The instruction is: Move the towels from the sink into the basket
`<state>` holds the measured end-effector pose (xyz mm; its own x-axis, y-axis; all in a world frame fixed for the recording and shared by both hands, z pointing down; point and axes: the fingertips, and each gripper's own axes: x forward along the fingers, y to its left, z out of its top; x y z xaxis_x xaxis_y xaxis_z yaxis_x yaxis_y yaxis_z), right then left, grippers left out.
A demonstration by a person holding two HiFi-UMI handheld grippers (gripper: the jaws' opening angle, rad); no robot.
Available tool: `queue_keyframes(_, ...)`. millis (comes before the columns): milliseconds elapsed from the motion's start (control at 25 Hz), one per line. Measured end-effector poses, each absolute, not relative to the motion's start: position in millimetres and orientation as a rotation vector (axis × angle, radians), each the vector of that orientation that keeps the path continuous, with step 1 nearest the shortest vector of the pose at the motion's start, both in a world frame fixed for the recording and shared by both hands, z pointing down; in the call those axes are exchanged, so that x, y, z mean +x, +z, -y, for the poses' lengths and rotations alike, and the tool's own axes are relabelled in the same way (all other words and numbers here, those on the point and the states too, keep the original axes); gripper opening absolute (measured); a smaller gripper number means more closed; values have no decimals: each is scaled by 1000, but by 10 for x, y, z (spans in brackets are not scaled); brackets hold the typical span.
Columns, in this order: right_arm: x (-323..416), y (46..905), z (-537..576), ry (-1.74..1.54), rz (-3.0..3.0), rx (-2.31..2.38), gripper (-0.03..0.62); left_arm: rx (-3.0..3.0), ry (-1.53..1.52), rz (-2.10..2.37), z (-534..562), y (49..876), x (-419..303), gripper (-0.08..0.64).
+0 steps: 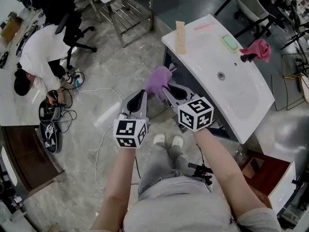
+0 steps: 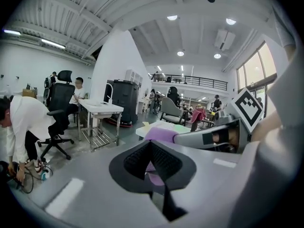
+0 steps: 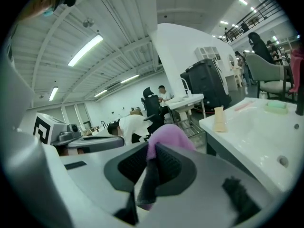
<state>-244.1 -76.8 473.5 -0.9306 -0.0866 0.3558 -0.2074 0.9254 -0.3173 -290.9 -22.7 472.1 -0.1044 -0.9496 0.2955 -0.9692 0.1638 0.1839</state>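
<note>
A purple towel [image 1: 158, 79] hangs in the air just left of the white sink [image 1: 241, 95], over the floor. Both grippers pinch it. My left gripper [image 1: 143, 94] is shut on its lower left part, and purple cloth [image 2: 160, 134] shows between its pads. My right gripper [image 1: 164, 88] is shut on the same towel [image 3: 169, 134], which bulges above its jaws. A second, pink-red towel [image 1: 259, 49] drapes over the faucet at the sink's far side. No basket is in view.
A green soap bar [image 1: 230, 42] and a beige block [image 1: 180, 36] lie on the sink top. A person in white [image 1: 36, 57] crouches at left by an office chair [image 1: 72, 30]. Cables [image 1: 100, 129] run over the floor. A metal-framed table [image 1: 120, 8] stands behind.
</note>
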Motion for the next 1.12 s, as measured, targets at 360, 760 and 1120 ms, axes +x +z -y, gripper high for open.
queue_keyframes(360, -2548, 5307, 725, 555, 2642, 218, 55, 1775, 96, 2072, 212, 5135, -3029, 5)
queue_keyframes(760, -2576, 5996, 711, 579, 2525, 208, 55, 1701, 110, 2030, 150, 5705, -3059, 5)
queue_keyframes(1120, -2661, 6680, 707, 574, 2424, 210, 55, 1633, 136, 1964, 118, 6331, -3000, 5)
